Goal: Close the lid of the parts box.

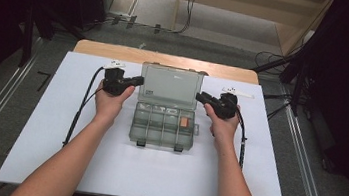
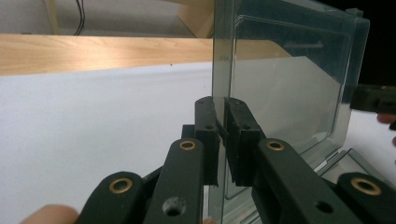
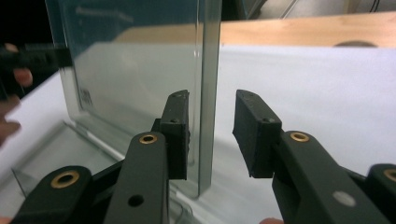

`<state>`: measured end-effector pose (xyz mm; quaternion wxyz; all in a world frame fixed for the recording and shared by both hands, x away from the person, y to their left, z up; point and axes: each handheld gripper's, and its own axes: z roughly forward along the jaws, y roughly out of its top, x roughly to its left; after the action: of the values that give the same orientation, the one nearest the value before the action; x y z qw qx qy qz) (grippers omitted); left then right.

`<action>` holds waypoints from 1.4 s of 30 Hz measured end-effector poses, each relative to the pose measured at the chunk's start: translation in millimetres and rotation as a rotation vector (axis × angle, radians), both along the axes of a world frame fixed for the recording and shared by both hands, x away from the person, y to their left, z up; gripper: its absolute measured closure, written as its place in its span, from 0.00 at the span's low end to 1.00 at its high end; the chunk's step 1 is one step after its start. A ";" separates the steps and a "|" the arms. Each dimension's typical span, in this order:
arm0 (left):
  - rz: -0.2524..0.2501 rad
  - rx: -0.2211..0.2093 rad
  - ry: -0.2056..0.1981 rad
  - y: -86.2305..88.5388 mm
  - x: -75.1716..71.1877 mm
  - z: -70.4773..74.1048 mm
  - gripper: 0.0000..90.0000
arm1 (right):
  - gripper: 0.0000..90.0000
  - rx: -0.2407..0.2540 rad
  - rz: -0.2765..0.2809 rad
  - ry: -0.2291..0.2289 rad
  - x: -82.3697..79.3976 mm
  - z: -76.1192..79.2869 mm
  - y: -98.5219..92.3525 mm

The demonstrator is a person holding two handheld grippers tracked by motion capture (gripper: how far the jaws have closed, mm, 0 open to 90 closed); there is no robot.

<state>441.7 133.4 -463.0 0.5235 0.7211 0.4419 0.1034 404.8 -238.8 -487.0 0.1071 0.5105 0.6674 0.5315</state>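
1. High view: a clear box (image 1: 163, 125) sits mid-desk (image 1: 55, 154), its lid (image 1: 171, 86) standing upright.
2. Left claw (image 2: 220, 122) pinches the lid's edge.
3. Right claw (image 3: 211, 126) gapes around the opposite edge.

Left claw (image 1: 138, 80): I see black jaws, brass-ringed pivots, black cable.
Right claw (image 1: 200, 96): same black build, brass rings, ribbed cable.
My forearms: bare, no sleeves.
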 end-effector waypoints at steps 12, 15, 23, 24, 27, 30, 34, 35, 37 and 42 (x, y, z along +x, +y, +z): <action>-0.011 0.007 -0.075 1.6 -8.4 -2.1 0.94 | 0.83 0.021 -0.026 0.006 11.6 32.8 2.3; -0.013 0.001 -0.090 2.3 -9.4 -4.4 0.94 | 0.83 0.003 -0.024 0.011 13.2 36.7 5.0; -0.025 -0.003 -0.108 4.0 -10.1 -5.3 0.94 | 0.91 -0.082 -0.061 0.012 12.7 40.5 14.3; -0.026 -0.004 -0.101 4.9 -9.6 -5.7 0.94 | 0.91 -0.095 -0.064 0.005 11.6 41.2 15.8; -0.015 -0.008 -0.076 5.3 -8.9 -5.8 0.93 | 0.92 -0.116 -0.064 -0.019 9.1 41.7 18.9; 0.004 0.027 -0.082 4.8 -10.8 -2.1 0.82 | 0.92 -0.113 -0.062 -0.030 7.2 41.0 18.5; -0.017 -0.006 -0.057 12.5 -10.5 5.8 0.72 | 0.92 -0.110 -0.046 -0.057 4.3 39.6 16.9; -0.017 -0.024 -0.049 15.0 -10.1 8.1 0.72 | 0.92 -0.109 -0.045 -0.062 3.5 39.5 16.8; -0.026 -0.064 -0.018 19.6 -8.1 12.4 0.75 | 0.91 -0.111 -0.039 -0.074 1.8 39.4 16.6; -0.064 -0.075 0.003 17.1 -3.2 21.9 0.93 | 0.91 -0.129 -0.036 -0.108 -4.3 39.1 17.1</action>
<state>438.5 150.4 -441.1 0.5525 0.7149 0.4229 0.0690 400.5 -221.7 -447.8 0.1850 0.4849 0.6842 0.5123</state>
